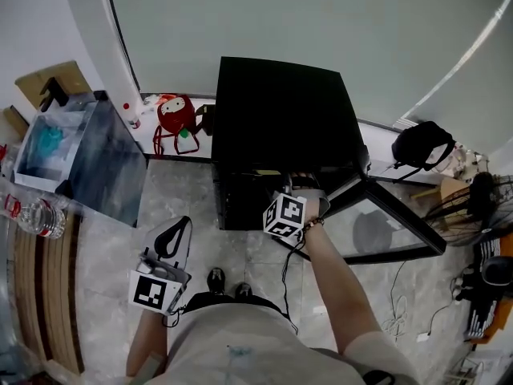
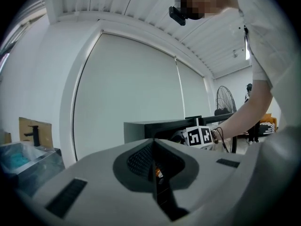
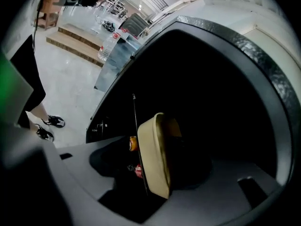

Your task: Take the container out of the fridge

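The black mini fridge point(image 1: 280, 111) stands on the floor with its glass door point(image 1: 385, 223) swung open to the right. My right gripper point(image 1: 304, 199) reaches into the fridge opening. In the right gripper view, a cream container point(image 3: 153, 154) sits on edge in the dark fridge interior point(image 3: 202, 88), and my right gripper point(image 3: 140, 166) is shut on its rim. Low at the left near my body, my left gripper point(image 1: 178, 233) is away from the fridge. Its jaws point(image 2: 154, 171) are shut with nothing between them. The fridge point(image 2: 150, 128) also shows in the left gripper view.
A clear plastic box point(image 1: 80, 155) and a water bottle point(image 1: 40, 215) are at the left, beside wooden steps point(image 1: 44, 295). A red bag point(image 1: 176, 119) lies left of the fridge. At the right are a black bag point(image 1: 421, 147), a fan point(image 1: 481, 195) and floor cables point(image 1: 393, 311).
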A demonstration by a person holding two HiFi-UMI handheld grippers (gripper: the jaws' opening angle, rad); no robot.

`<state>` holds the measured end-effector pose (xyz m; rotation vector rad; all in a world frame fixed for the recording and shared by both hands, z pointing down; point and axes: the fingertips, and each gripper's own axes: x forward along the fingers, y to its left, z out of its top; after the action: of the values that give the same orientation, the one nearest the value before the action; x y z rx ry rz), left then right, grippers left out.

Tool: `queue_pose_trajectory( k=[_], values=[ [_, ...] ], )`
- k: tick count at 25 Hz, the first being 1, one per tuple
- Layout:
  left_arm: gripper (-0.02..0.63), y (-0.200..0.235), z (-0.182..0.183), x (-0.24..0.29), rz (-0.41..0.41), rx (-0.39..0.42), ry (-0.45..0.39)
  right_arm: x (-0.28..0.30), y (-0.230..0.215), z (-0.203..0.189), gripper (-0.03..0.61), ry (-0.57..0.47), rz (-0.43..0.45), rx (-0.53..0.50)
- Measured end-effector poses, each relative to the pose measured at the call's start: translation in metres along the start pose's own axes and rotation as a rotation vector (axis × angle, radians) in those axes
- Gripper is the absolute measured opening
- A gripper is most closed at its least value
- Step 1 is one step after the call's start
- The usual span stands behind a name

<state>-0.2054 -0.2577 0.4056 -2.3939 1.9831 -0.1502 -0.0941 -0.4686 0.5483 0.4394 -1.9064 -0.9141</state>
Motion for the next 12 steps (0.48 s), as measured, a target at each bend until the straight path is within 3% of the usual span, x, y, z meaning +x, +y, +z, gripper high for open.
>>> queue_pose_trajectory(
  k=[11, 12],
  values=[
    [0.005, 0.002, -0.009, -0.004, -0.017, -0.027, -0.016, 0.027, 0.009, -0.004, 0.274, 0.06, 0.131, -0.077],
    [0.005, 0.002, -0.009, -0.004, -0.016, -0.026, -0.015, 0.027, 0.011, -0.005, 0.244, 0.065, 0.143, -0.088]
  ],
)
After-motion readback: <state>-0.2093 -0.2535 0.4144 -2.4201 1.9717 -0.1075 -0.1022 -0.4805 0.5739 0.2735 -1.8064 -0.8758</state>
